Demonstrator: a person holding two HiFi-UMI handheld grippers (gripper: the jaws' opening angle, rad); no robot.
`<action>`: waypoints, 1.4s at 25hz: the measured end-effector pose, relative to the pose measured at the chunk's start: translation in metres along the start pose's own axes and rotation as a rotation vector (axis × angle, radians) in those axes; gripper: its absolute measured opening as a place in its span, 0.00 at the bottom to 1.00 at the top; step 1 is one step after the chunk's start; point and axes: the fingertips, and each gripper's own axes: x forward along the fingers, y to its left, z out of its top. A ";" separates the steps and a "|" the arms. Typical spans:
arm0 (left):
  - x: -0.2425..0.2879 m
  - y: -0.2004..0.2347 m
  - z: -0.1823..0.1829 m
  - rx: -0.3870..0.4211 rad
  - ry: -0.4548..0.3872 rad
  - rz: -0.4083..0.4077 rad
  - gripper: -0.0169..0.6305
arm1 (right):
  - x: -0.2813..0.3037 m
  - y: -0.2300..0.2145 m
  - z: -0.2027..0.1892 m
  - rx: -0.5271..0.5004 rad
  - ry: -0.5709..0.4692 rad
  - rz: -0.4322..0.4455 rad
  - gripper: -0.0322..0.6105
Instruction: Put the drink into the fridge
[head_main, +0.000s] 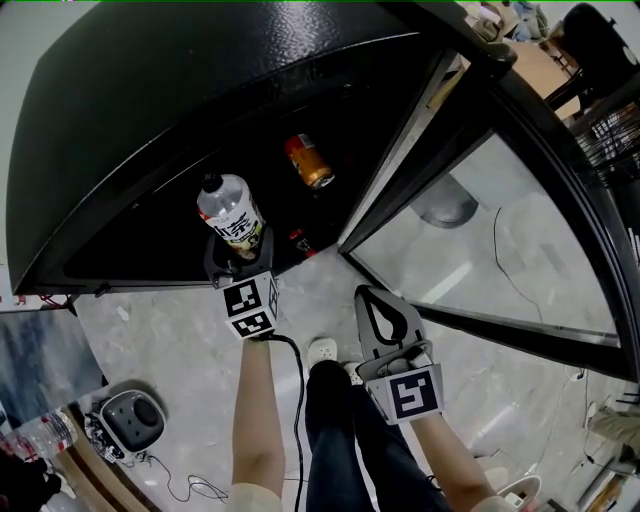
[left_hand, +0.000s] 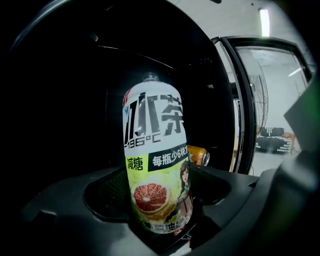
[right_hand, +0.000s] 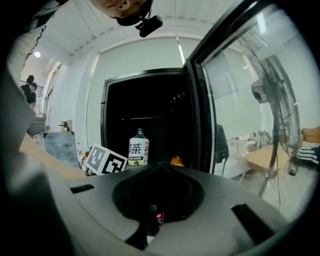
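Centre frame, the left tool (head_main: 238, 250) gripped a green-labelled plastic tea bottle (head_main: 230, 212) before the open black fridge (head_main: 150, 100); lower right, the right tool (head_main: 370, 298) was closed, empty.

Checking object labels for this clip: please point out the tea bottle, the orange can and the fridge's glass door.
tea bottle (head_main: 236, 222), head view, on its label.
orange can (head_main: 309, 162), head view, on its side.
glass door (head_main: 520, 240), head view, on the pane.
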 end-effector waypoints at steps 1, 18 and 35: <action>0.002 0.000 -0.003 0.003 0.011 0.000 0.61 | 0.000 0.000 -0.001 0.002 0.002 0.001 0.04; 0.000 -0.002 -0.010 -0.006 0.060 0.022 0.62 | 0.003 -0.002 -0.003 0.010 0.016 0.028 0.04; -0.017 -0.011 -0.019 0.038 0.087 0.032 0.78 | 0.008 0.020 -0.009 0.032 0.045 0.114 0.21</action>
